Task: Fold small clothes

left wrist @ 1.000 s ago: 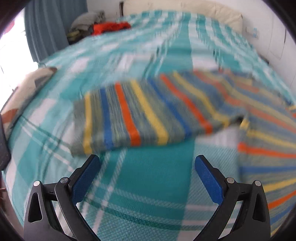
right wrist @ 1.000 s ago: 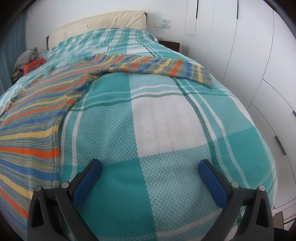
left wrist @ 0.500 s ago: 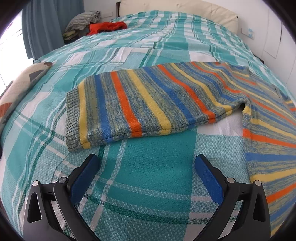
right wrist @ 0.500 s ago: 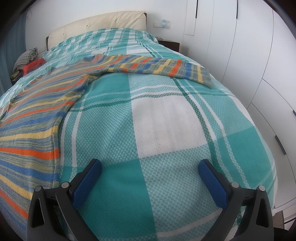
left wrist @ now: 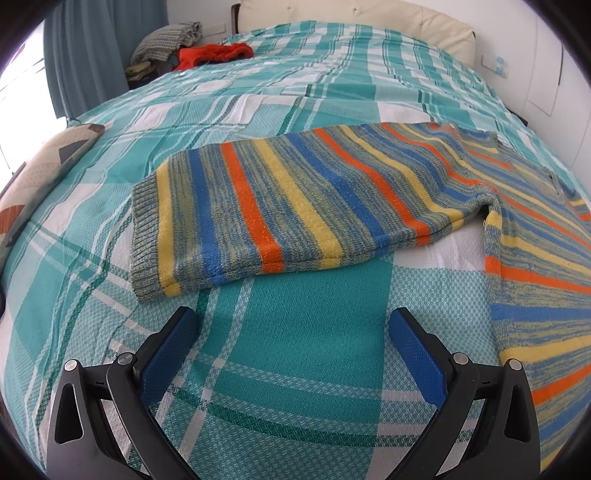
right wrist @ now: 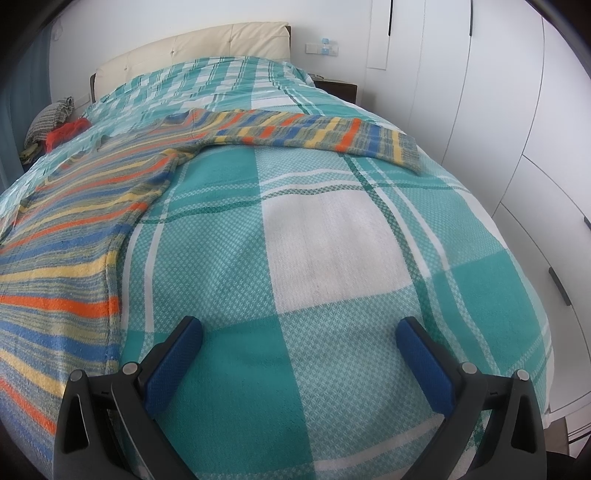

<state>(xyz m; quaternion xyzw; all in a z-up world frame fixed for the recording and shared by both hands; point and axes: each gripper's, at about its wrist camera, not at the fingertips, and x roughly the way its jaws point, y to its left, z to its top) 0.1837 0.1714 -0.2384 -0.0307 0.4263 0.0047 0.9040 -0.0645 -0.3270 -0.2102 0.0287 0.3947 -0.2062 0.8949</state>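
A knit sweater with blue, orange and yellow stripes lies flat on a teal checked bedspread (left wrist: 295, 354). In the left wrist view one sleeve (left wrist: 280, 206) stretches leftward, its grey cuff (left wrist: 144, 232) just beyond my left gripper (left wrist: 293, 336), which is open and holds nothing. The sweater body (left wrist: 535, 266) runs off the right edge. In the right wrist view the sweater body (right wrist: 66, 254) fills the left side and the other sleeve (right wrist: 314, 133) reaches right across the bed. My right gripper (right wrist: 299, 345) hangs open over bare bedspread (right wrist: 332, 240), apart from the sweater.
A pile of clothes with a red garment (left wrist: 210, 53) sits at the far left by the headboard (left wrist: 351, 14). A patterned cushion (left wrist: 40, 170) lies at the bed's left edge. White wardrobe doors (right wrist: 498, 110) stand close to the bed's right side.
The left gripper's view has steadied from a blurred sweep and the left sleeve now sits slightly closer and more centred. The right gripper has stayed still. Both grippers remain open.
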